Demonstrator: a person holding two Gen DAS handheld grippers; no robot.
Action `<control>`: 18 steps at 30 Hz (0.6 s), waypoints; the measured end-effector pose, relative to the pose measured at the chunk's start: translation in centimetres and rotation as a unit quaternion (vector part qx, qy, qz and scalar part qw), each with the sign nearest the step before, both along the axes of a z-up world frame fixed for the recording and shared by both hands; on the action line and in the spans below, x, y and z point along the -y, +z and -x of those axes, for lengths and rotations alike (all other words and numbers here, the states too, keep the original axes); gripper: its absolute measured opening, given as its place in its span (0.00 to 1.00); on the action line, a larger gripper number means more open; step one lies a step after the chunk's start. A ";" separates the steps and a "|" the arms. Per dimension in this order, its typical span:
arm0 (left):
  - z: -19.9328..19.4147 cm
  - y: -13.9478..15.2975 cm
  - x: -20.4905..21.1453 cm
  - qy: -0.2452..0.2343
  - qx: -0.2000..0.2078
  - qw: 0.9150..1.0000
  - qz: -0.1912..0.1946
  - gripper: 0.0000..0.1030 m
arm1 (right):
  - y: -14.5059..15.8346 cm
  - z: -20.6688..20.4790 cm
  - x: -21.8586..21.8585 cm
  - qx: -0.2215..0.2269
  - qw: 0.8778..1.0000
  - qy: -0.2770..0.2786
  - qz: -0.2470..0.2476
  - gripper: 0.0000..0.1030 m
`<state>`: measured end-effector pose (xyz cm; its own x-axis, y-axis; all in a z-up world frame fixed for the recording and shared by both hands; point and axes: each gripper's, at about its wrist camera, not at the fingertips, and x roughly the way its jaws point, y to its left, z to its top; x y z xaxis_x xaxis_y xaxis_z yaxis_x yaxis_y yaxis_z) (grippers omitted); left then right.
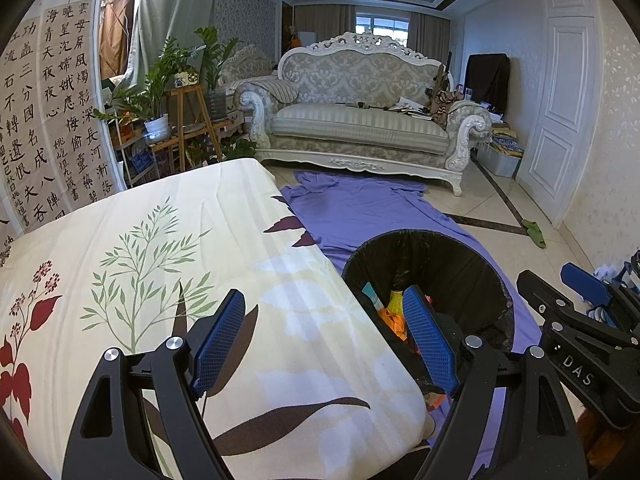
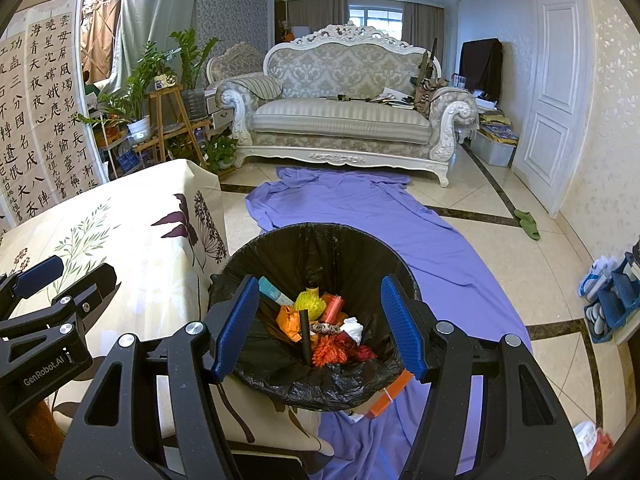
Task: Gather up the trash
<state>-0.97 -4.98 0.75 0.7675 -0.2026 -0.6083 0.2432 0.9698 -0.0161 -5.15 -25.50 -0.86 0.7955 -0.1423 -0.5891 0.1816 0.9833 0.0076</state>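
Inside, the round bin [image 2: 320, 360] (crinkled black liner) holds crumpled trash [image 2: 320, 320].

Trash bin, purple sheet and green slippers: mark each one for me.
Trash bin [image 2: 320, 240], right wrist view, on the black liner's far inner wall.
Purple sheet [image 2: 360, 208], right wrist view, on its flat middle beyond the bin.
Green slippers [image 2: 528, 225], right wrist view, on the pair's middle.
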 end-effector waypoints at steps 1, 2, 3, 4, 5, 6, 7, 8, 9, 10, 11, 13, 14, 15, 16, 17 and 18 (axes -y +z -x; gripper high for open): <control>0.0 0.0 0.0 0.001 0.000 1.000 0.000 0.76 | 0.0 0.0 0.0 0.000 1.000 0.000 0.000 0.60; 0.0 0.0 0.1 0.001 0.000 1.000 0.000 0.76 | 0.0 0.0 0.0 0.000 1.000 0.000 0.000 0.60; 0.0 0.0 0.1 0.001 0.000 1.000 0.001 0.76 | 0.0 0.0 0.0 0.000 1.000 0.000 0.000 0.60; 0.1 -0.1 0.2 0.000 0.000 1.000 0.000 0.76 | 0.0 0.0 0.0 0.000 1.000 0.000 0.000 0.60; 0.0 0.0 0.1 0.001 0.000 1.000 -0.002 0.76 | 0.0 0.0 0.0 -0.001 1.000 0.000 0.000 0.60; 0.1 0.0 0.2 0.002 0.002 1.000 -0.004 0.76 | 0.0 0.0 0.0 -0.001 1.000 0.000 0.000 0.60; 0.1 0.0 0.1 0.001 0.002 1.000 -0.003 0.76 | 0.0 0.0 0.0 -0.001 1.000 0.000 0.000 0.60; 0.2 -0.1 0.2 0.001 0.003 1.000 -0.003 0.76 | 0.0 0.0 0.0 0.000 1.000 0.000 0.000 0.60; 0.2 -0.2 0.3 0.000 0.003 1.000 -0.004 0.76 | 0.0 0.0 0.0 0.000 1.000 0.000 0.000 0.60; 0.2 -0.2 0.3 -0.001 0.003 1.000 -0.003 0.76 | 0.0 0.0 0.0 0.000 1.000 0.000 0.000 0.60; 0.3 -0.2 0.4 -0.003 0.002 1.000 -0.003 0.76 | 0.0 0.0 0.0 0.000 1.000 0.000 0.000 0.60; 0.4 -0.4 0.6 -0.005 0.001 1.000 -0.001 0.76 | 0.0 0.0 0.0 0.000 1.000 0.000 0.000 0.60; 0.4 -0.4 0.6 -0.006 0.000 1.000 -0.001 0.76 | 0.0 0.0 0.0 -0.001 1.000 0.000 0.000 0.60; 0.5 -0.4 0.7 -0.007 -0.001 1.000 0.001 0.76 | 0.0 0.0 0.0 -0.001 1.000 0.000 0.000 0.60; 0.5 -0.4 0.8 -0.007 -0.001 1.000 0.001 0.76 | 0.0 0.0 0.0 -0.001 1.000 0.000 0.000 0.60; 0.5 -0.4 0.8 -0.006 0.000 1.000 0.000 0.76 | 0.0 0.0 -0.1 0.000 1.000 0.000 0.000 0.60; 0.6 -0.3 0.9 -0.007 0.001 1.000 0.001 0.76 | 0.0 0.0 0.0 0.000 1.000 0.000 0.000 0.60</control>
